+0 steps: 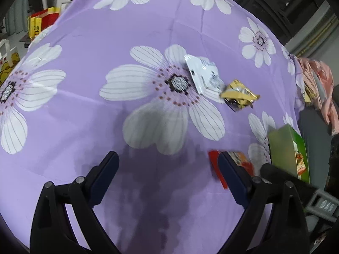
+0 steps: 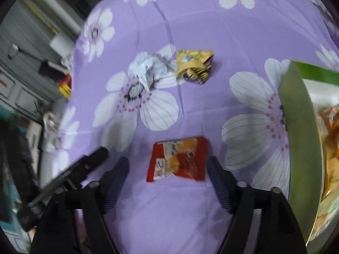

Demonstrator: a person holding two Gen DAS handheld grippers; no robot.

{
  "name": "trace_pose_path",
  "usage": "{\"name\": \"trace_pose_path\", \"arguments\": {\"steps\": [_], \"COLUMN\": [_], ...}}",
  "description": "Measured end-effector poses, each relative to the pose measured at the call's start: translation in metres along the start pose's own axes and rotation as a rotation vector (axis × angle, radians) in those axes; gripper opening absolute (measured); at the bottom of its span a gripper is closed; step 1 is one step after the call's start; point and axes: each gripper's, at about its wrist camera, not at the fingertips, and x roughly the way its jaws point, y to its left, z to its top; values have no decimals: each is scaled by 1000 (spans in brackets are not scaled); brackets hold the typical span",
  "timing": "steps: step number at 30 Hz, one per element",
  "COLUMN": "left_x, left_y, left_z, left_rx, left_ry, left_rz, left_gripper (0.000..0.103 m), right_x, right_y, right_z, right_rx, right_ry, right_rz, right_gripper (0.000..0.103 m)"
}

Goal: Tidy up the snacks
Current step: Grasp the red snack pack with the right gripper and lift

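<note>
A red snack packet (image 2: pixel 179 158) lies flat on the purple flowered cloth (image 2: pixel 211 31), just ahead of my right gripper (image 2: pixel 168 167), which is open and empty with a finger on either side of it. Farther off lie a white packet (image 2: pixel 148 67) and a crumpled yellow packet (image 2: pixel 193 65). A green box (image 2: pixel 303 139) with snacks inside stands at the right. In the left wrist view my left gripper (image 1: pixel 167 165) is open and empty over bare cloth; the white packet (image 1: pixel 203 74), yellow packet (image 1: pixel 239 95), red packet (image 1: pixel 235 165) and green box (image 1: pixel 286 148) lie to its right.
The table edge drops off at the right in the left wrist view, with pink fabric (image 1: pixel 320 84) beyond it. Red and yellow bags (image 1: pixel 40 21) stand on the floor at the far left. The other gripper's black body (image 2: pixel 67 177) shows at the lower left of the right wrist view.
</note>
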Motion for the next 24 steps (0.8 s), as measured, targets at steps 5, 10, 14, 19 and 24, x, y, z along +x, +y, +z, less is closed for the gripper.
{"name": "trace_pose_path", "arguments": {"steps": [5, 10, 14, 19, 24], "left_x": [13, 32, 43, 48, 52], "left_y": [-18, -49, -60, -67, -74], "left_z": [-13, -25, -31, -35, -37], "left_rx": [39, 168, 222, 252, 246], "left_ry": [56, 89, 85, 50, 44], "left_rz": [-62, -68, -47, -64, -119], "left_gripper": [93, 88, 79, 67, 41], "right_x": [1, 23, 39, 51, 50], "right_y": [-25, -32, -25, -25, -25], "right_z": [-7, -1, 1, 1, -2], "right_rx": [110, 162, 127, 125, 107], "right_ry": [-30, -9, -9, 12, -1], "right_rz": [30, 118, 79, 91, 64], "right_gripper": [80, 78, 64, 51, 43]}}
